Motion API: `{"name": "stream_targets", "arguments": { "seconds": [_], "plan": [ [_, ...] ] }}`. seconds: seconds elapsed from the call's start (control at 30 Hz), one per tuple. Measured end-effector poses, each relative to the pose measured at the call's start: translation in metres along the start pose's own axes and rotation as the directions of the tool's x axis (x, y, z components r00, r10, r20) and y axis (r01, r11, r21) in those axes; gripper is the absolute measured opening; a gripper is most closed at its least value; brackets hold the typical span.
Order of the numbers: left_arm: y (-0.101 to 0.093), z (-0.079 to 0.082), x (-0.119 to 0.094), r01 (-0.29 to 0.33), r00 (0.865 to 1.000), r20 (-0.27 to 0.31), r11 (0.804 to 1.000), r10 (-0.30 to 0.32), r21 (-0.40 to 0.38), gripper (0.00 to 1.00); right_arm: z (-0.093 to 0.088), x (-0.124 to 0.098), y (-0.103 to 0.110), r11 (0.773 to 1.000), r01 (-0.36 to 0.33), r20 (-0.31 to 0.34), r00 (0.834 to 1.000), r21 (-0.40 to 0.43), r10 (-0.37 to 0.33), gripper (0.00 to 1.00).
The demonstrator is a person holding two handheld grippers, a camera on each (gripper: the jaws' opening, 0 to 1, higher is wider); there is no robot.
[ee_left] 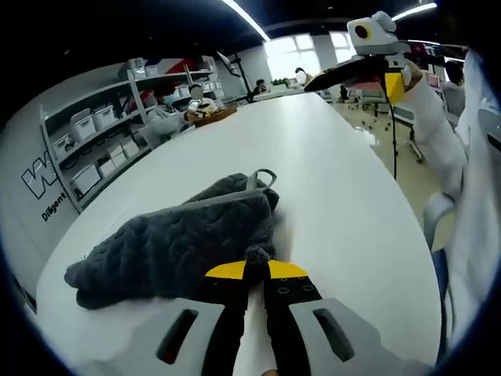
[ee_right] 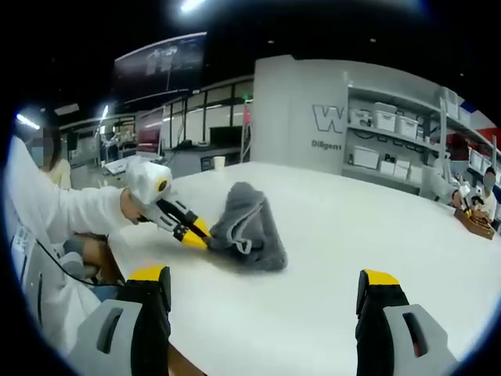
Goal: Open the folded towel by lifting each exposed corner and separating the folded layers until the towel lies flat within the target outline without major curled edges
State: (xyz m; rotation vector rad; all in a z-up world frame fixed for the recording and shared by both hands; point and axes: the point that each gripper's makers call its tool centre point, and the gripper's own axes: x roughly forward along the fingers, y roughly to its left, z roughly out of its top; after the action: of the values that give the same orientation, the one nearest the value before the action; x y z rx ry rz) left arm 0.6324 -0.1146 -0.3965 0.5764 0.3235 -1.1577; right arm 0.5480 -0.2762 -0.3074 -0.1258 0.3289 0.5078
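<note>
A dark grey quilted towel (ee_left: 180,235) lies bunched and folded on the white table (ee_left: 337,188), a hanging loop (ee_left: 262,178) at its far end. My left gripper (ee_left: 257,268) is shut on the towel's near corner, a tuft of fabric pinched between the yellow tips. In the right gripper view the same towel (ee_right: 252,227) sits mid-table with the left gripper (ee_right: 196,233) biting its left edge, held by a white-sleeved arm (ee_right: 70,211). My right gripper (ee_right: 264,276) is open and well short of the towel, jaws wide apart; it hangs high over the table's far right (ee_left: 376,78).
Shelves with white bins (ee_left: 86,125) line the wall beyond the table. People sit at the far end near a brown basket (ee_left: 215,116), which also shows at the right (ee_right: 477,223). The table edge (ee_left: 415,235) runs close on the right, beside the white sleeve.
</note>
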Motion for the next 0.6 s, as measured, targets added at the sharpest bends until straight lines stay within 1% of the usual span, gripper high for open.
{"name": "stream_targets", "arguments": {
  "seconds": [0.2,0.4,0.6],
  "plan": [
    [0.001,-0.010,-0.015,-0.017,1.000,-0.013,1.000,0.017,-0.012,0.07,-0.001,0.002,0.002,1.000,-0.009,-0.006,1.000,0.000,0.009,0.99],
    [0.001,-0.023,-0.032,-0.034,0.999,-0.042,0.999,0.033,-0.023,0.07,-0.004,0.003,0.003,1.000,-0.014,-0.014,1.000,0.000,0.014,0.99],
    [-0.003,-0.034,-0.045,-0.052,0.997,-0.066,0.998,0.050,-0.026,0.07,-0.005,0.004,0.006,1.000,-0.021,-0.019,1.000,-0.004,0.021,0.99]
  ]
}}
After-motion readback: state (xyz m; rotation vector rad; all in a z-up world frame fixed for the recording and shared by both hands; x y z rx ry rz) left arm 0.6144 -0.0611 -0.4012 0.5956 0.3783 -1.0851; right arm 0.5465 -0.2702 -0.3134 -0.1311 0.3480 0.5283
